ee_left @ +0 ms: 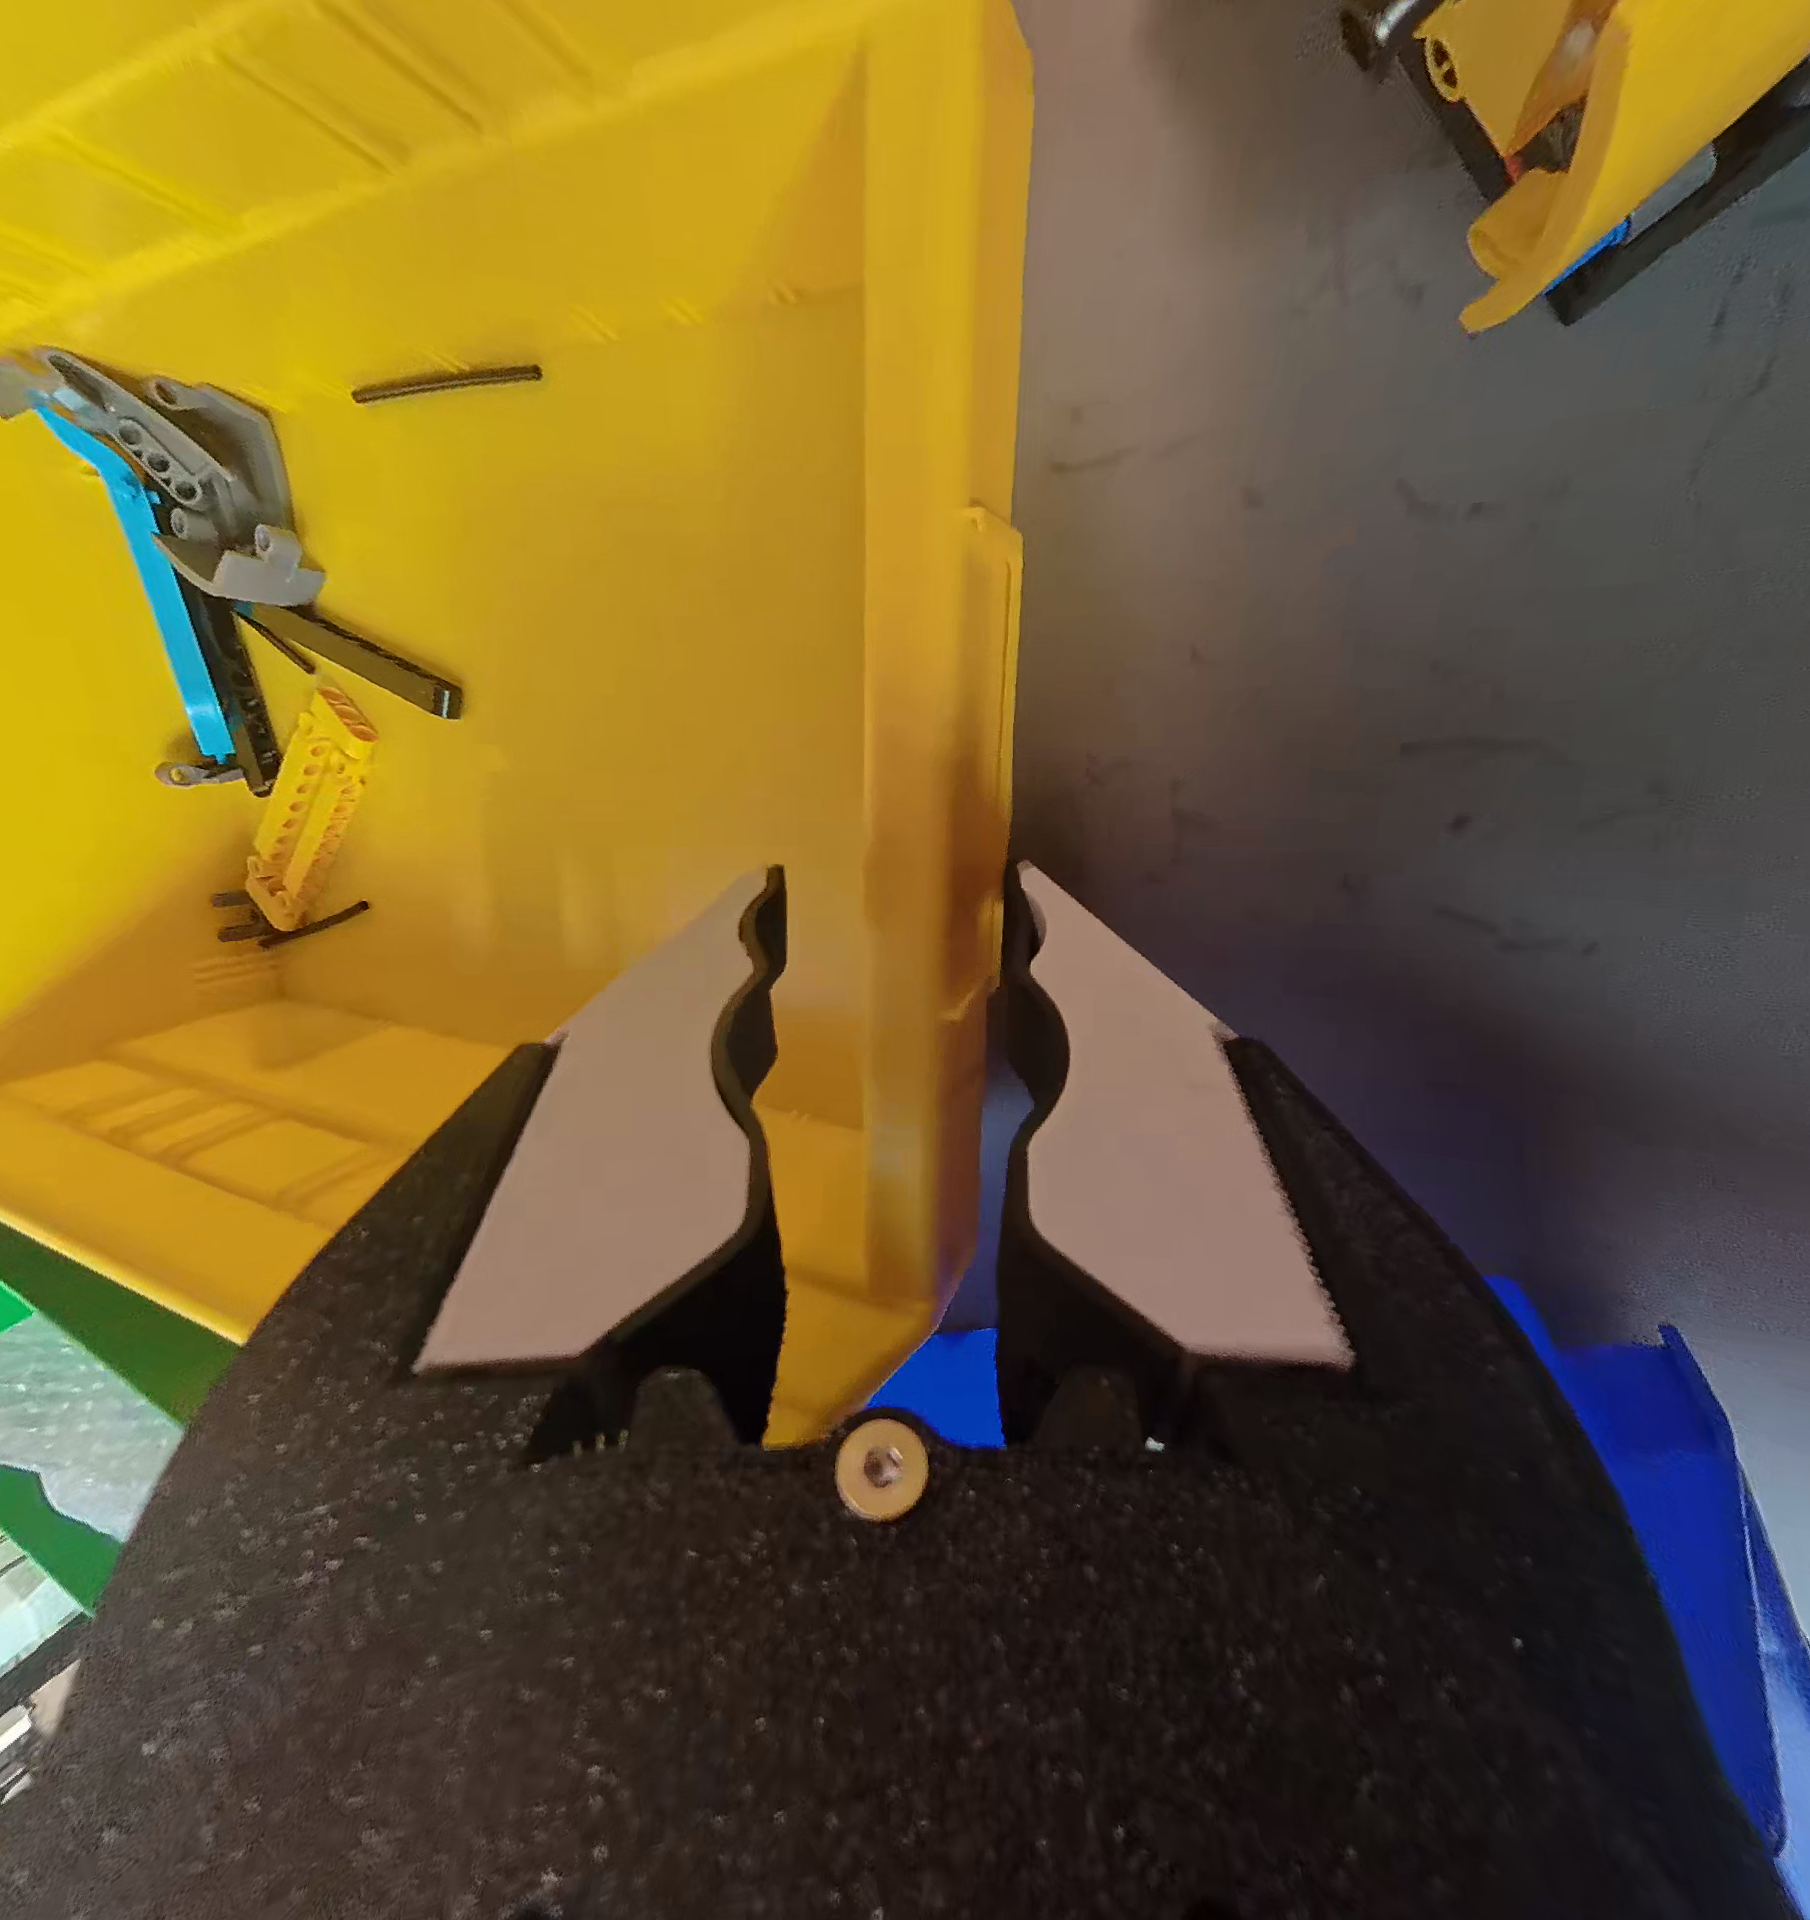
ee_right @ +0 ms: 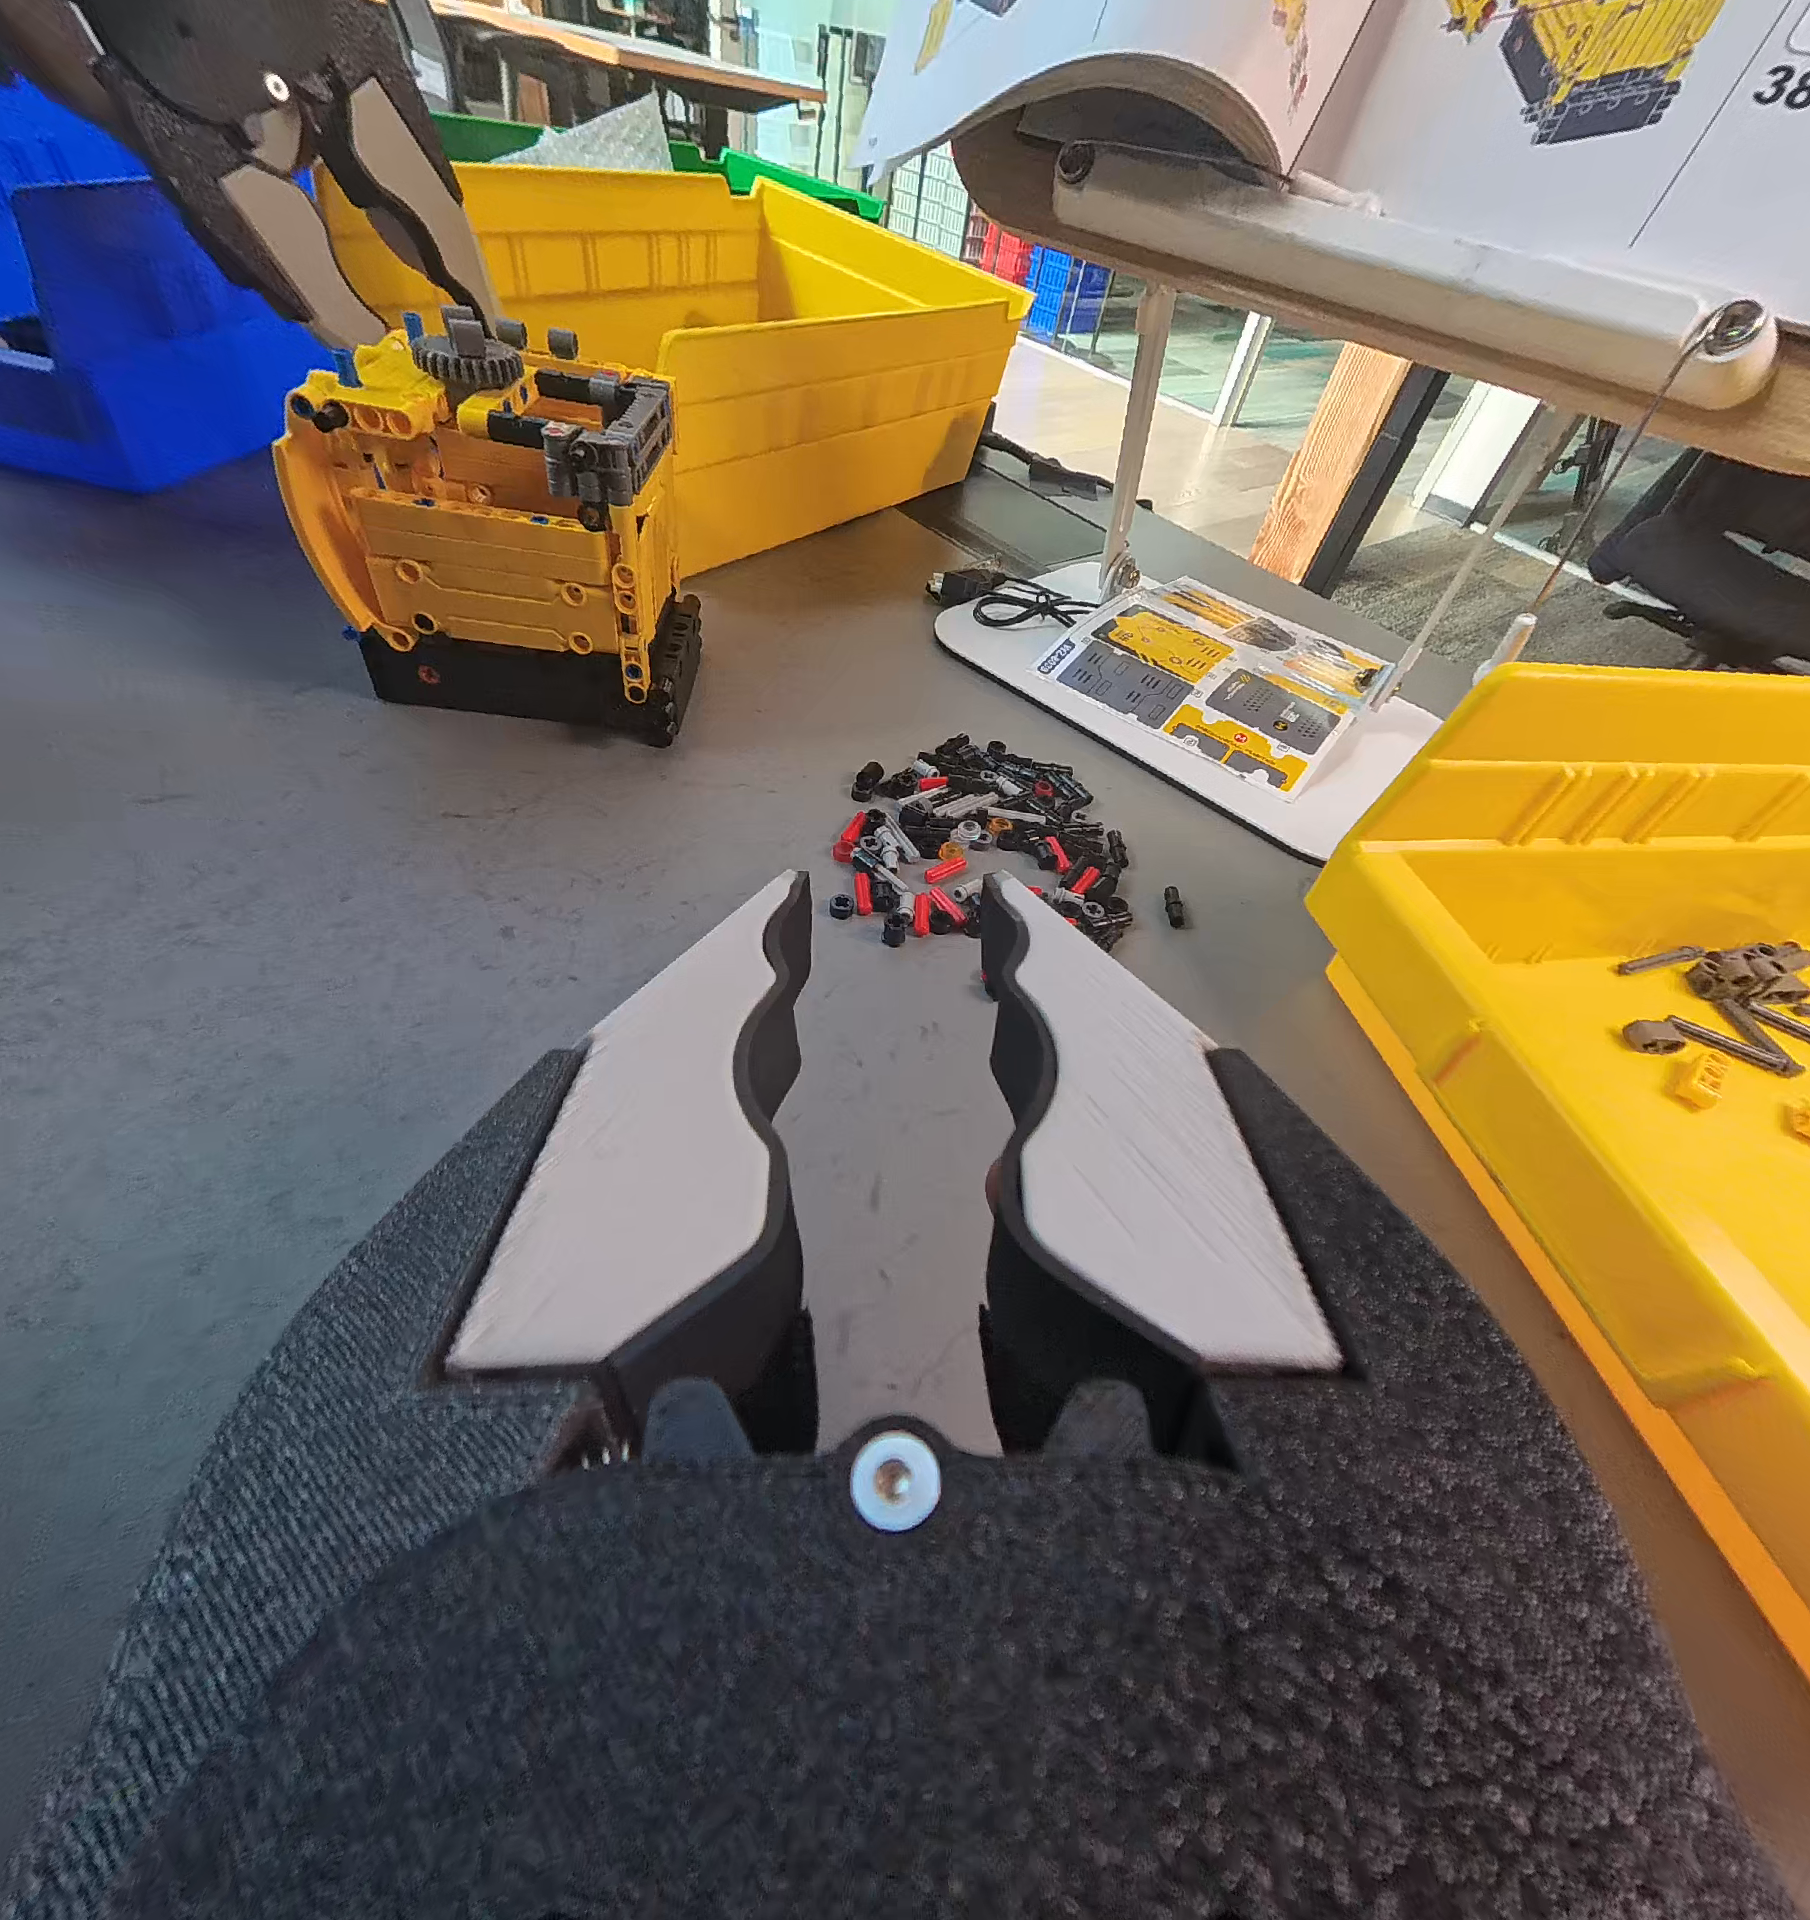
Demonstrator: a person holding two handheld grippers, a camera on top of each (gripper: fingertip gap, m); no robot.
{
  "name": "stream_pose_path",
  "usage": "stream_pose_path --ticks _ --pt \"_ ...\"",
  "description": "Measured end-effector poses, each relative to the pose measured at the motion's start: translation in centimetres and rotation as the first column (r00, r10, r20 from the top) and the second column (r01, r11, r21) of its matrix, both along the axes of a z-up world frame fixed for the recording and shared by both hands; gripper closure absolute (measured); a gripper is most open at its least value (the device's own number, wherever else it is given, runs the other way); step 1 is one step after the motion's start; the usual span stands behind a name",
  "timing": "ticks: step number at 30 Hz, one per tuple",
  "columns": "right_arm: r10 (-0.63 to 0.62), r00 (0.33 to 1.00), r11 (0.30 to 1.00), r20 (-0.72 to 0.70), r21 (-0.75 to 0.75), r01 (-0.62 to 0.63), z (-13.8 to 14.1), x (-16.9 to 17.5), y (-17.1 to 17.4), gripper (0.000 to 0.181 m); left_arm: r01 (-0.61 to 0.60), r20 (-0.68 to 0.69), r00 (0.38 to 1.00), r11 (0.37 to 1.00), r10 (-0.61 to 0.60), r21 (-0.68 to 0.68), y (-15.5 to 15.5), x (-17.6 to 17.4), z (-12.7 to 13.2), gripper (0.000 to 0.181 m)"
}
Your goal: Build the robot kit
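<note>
My left gripper (ee_left: pixel 893 883) is open, with one finger on each side of the right wall of a yellow bin (ee_left: pixel 932 416), tilted over it. On the bin floor lie a grey and blue brick assembly (ee_left: pixel 184 499), a yellow holed beam (ee_left: pixel 314 810) and a black axle (ee_left: pixel 447 382). My right gripper (ee_right: pixel 896 883) is open and empty, low over the grey table, just short of a pile of small black, red and grey pins (ee_right: pixel 984 842). A half-built yellow and black brick model (ee_right: pixel 496 530) stands at the left. The left gripper (ee_right: pixel 413 312) hangs above and behind it.
A second yellow bin (ee_right: pixel 1566 1143) with grey beams (ee_right: pixel 1742 997) sits at the right. A blue bin (ee_right: pixel 101 343) stands at the far left, a green one (ee_right: pixel 776 171) behind. An instruction booklet on a stand (ee_right: pixel 1503 125) overhangs a sticker sheet (ee_right: pixel 1223 686) and a black cable (ee_right: pixel 1015 603). Across from one pair of fingers to the other is roughly 40 cm.
</note>
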State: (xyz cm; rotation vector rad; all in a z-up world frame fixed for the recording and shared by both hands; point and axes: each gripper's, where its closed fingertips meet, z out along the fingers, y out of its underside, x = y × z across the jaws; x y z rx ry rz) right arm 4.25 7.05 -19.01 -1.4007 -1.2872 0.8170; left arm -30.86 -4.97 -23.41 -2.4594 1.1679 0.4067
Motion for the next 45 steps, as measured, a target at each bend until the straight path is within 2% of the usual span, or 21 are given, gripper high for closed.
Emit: stream_pose_path --ticks 5,8,10,15,18,19,24,29,37,45 --pt "0.002 1.000 1.000 0.000 -0.001 -0.002 0.0 0.0 0.0 0.149 -0.022 0.167 0.986 0.999 0.027 -0.031 -0.7 1.4 2.1 0.140" --pt "0.003 1.000 1.000 0.005 0.003 -0.003 -0.1 0.0 -0.1 0.149 -0.029 0.205 0.978 1.000 0.030 -0.006 -0.5 1.6 3.5 0.142" --pt "0.004 1.000 1.000 0.009 0.006 -0.004 -0.2 -0.1 -0.1 0.149 -0.029 0.217 0.975 0.999 0.036 -0.032 -0.7 2.1 3.3 0.139" --pt "0.006 1.000 1.000 0.013 0.008 -0.006 -0.3 -0.1 -0.2 0.149 -0.035 0.130 0.990 0.996 0.046 -0.086 -0.6 2.5 0.8 0.140" --pt "0.005 1.000 1.000 0.012 0.004 -0.005 -0.3 -0.1 -0.2 0.149 -0.052 0.029 0.998 0.995 0.054 -0.084 -0.1 1.7 -0.3 0.156" --pt "0.005 1.000 1.000 0.013 0.005 -0.005 -0.3 -0.1 -0.2 0.149 -0.050 0.018 0.998 0.995 0.052 -0.087 0.0 1.6 -0.4 0.156" --pt "0.005 1.000 1.000 0.015 0.007 -0.005 -0.3 -0.1 -0.2 0.149 0.002 -0.072 0.997 0.999 -0.005 -0.044 0.4 1.9 -0.4 0.157" --pt "0.005 1.000 1.000 0.016 0.008 -0.006 -0.4 -0.1 -0.2 0.149 -0.019 -0.115 0.993 1.000 0.020 0.013 0.6 2.0 -0.3 0.156" --pt "0.006 1.000 1.000 0.017 0.009 -0.006 -0.4 -0.1 -0.2 0.149 -0.035 -0.178 0.982 0.991 0.058 0.129 1.1 2.5 1.6 0.155" --pt "0.007 1.000 1.000 0.021 0.011 -0.007 -0.4 -0.2 -0.2 0.149 0.016 -0.227 0.973 0.970 0.040 0.242 1.8 3.0 2.4 0.155"
